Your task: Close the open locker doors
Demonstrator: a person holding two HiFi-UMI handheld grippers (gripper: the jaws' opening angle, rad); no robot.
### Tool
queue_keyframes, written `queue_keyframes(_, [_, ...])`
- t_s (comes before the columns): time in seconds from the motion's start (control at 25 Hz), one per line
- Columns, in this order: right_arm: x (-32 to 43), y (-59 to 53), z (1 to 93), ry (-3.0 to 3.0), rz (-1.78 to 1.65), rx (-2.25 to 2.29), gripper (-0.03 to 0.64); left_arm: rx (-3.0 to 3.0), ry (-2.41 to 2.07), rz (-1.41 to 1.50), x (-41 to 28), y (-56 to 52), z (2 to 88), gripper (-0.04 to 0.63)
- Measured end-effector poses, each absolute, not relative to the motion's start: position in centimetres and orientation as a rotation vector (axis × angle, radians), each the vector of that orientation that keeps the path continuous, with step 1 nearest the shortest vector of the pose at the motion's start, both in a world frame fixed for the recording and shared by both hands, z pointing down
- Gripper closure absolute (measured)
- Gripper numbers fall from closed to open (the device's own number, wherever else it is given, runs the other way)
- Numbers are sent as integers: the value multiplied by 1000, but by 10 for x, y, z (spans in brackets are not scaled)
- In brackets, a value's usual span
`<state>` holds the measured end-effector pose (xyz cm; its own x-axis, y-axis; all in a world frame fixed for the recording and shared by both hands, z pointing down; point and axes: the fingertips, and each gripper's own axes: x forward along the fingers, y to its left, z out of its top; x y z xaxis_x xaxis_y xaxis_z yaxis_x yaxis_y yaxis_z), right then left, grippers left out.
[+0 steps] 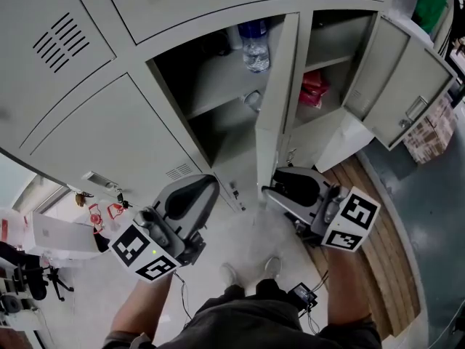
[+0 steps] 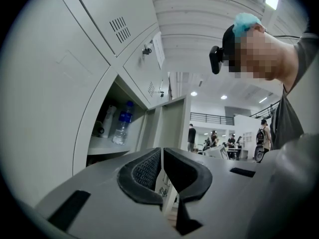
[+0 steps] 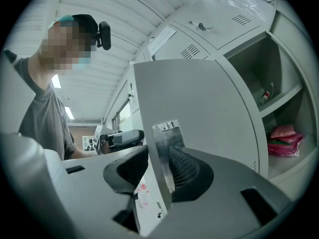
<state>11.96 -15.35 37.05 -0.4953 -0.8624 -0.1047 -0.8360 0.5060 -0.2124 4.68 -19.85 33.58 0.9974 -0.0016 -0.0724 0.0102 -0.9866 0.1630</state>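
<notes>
Two locker doors stood open: the middle door [image 1: 276, 107] and the right door [image 1: 403, 78]. The open lockers held one water bottle [image 1: 254, 46] and one red packet [image 1: 314, 89]. Two tongs were there, the left tongs [image 1: 205, 189] and the right tongs [image 1: 270, 189].

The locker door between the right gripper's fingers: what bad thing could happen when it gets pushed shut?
1. The locker door has its edge sitting loosely between the right gripper's open fingers. It could slip out, or the fingers might get pinched as it closes.
2. The water bottle seems to stand close to the opening and may block that door.
3. The far door hangs wide open and could be forgotten.
</notes>
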Motion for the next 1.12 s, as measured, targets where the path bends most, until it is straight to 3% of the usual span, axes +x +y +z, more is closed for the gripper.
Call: queue_keyframes(1.12, [85, -218, 370, 2607, -207, -1449, 492, 2963, -131, -149, -1, -244, 333, 584])
